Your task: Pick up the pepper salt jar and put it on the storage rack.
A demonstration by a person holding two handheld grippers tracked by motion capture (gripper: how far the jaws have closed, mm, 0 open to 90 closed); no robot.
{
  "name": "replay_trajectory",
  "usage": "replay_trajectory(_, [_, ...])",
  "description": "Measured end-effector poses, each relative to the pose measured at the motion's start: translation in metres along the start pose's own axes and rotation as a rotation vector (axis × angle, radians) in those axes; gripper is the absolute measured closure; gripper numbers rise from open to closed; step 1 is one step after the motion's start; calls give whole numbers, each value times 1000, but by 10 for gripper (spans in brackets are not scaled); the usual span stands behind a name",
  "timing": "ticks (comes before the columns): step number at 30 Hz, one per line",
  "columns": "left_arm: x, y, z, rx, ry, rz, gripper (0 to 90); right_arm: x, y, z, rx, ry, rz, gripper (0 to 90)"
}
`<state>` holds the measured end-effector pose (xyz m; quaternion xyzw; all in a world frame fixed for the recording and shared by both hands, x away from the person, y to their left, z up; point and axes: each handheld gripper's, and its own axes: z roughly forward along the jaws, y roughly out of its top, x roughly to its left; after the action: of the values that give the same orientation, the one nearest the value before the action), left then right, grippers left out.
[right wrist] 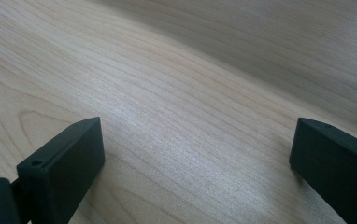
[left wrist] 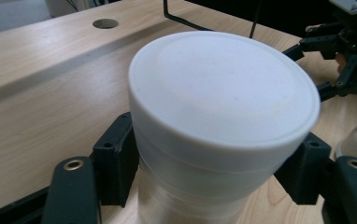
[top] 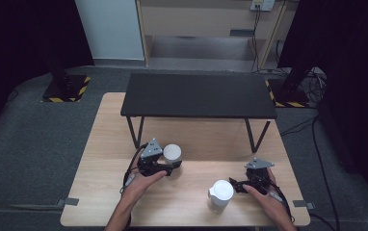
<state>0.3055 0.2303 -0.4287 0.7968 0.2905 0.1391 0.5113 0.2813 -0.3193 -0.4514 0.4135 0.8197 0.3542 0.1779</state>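
Bench (top: 105, 144) was light wood, grain running lengthwise. On it: a black low shelf (top: 196, 94) on thin legs at the far half, a white-lidded jar (top: 172, 153) near its left leg, and a white jug (top: 220, 195) toward my near right edge, well apart.

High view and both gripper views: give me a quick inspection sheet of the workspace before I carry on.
Surface: light wooden table, with a black shelf standing on its far half.
Job's things: white-lidded jar upright at the left; white lidded jug upright near the front edge.
Clutter: nothing seen.
Grippers: left tool shut on the white-lidded jar, pads pressing just below the lid; right tool open over bare wood, beside the white lidded jug.
Cables: one trails from each tool toward the person's forearms; more lie on the floor at right.
Surroundings: grey carpeted floor, dark curtains, stand bases with yellow-black tape.
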Motion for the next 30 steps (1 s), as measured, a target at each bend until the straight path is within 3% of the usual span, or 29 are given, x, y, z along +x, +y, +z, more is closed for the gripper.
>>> replay_trajectory(6, [2, 3, -10, -25, -17, 21, 336, 0, 0, 0, 0, 0, 0, 40])
replay_trajectory(9, [4, 10, -18, -33, -30, 52, 336, 0, 0, 0, 0, 0, 0, 40])
replay_trajectory(15, [16, 22, -35, -49, -88, 96, 337, 0, 0, 0, 0, 0, 0, 40])
replay_trajectory(17, [21, 23, -39, -57, -111, 86, 337, 0, 0, 0, 0, 0, 0, 40])
replay_trajectory(22, [25, 32, -44, -40, -130, 126, 338, 0, 0, 0, 0, 0, 0, 40])
replay_trajectory(30, [30, 42, -49, -34, -162, 150, 338, 0, 0, 0, 0, 0, 0, 40])
